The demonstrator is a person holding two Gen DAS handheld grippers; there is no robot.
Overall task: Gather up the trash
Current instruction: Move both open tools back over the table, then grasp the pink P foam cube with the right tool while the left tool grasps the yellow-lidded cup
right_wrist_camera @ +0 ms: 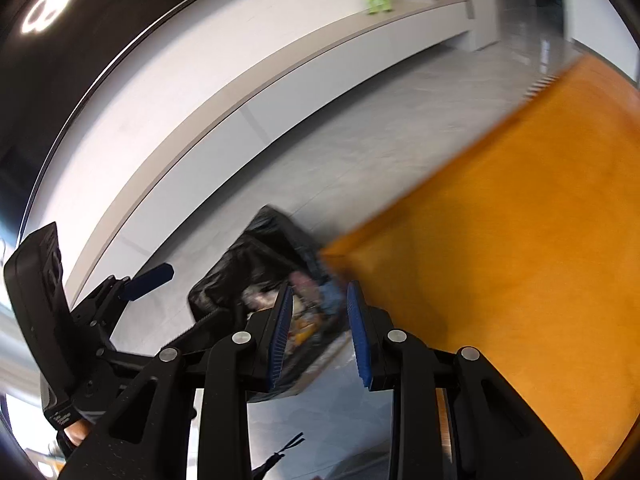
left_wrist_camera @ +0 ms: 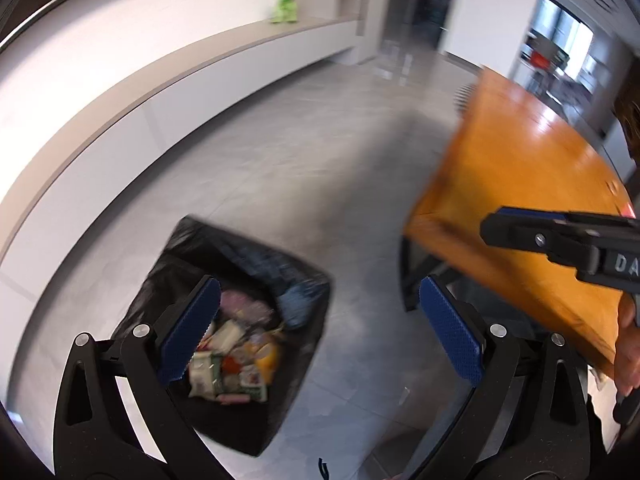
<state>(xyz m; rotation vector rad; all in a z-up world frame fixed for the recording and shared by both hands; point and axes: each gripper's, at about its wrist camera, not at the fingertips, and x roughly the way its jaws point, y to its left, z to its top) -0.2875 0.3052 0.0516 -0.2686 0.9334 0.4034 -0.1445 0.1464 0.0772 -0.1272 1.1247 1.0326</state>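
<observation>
**Both grippers empty above the lined bin**

Left gripper (left_wrist_camera: pixel 320 332) sits nearest the lens, fingers spread wide, nothing between the blue pads (left_wrist_camera: pixel 190 330). It hangs over the floor with the trash bin (left_wrist_camera: pixel 244 320) under its left finger. My read: a drop-off position, or a pause before going back for more.

Right gripper (right_wrist_camera: pixel 318 334) is apart too, narrower gap, nothing held. It points down past the corner of the tabletop (right_wrist_camera: pixel 520 240) toward the same bin (right_wrist_camera: pixel 264 264). In the left wrist view the right gripper (left_wrist_camera: pixel 492 229) comes in from the right edge over the wood, with the person's hand (left_wrist_camera: pixel 628 344) on the handle.

One bin, black liner, standing on the grey tile floor (left_wrist_camera: pixel 304 168) just beside the corner of the tabletop (left_wrist_camera: pixel 520 184). Likely parked there so items carry straight off the edge. Trash (left_wrist_camera: pixel 236 356) is already inside: a mixed pile of wrappers and packets, blurred, can't count them, several at least.

Visible part of the tabletop shows no loose trash; much of it is out of frame.

One green object (left_wrist_camera: pixel 285 0) sits on the long ledge (left_wrist_camera: pixel 224 50) by the far wall, well apart from everything; too blurred to identify.

Count: two grippers, one bin, one tabletop, one green object.
</observation>
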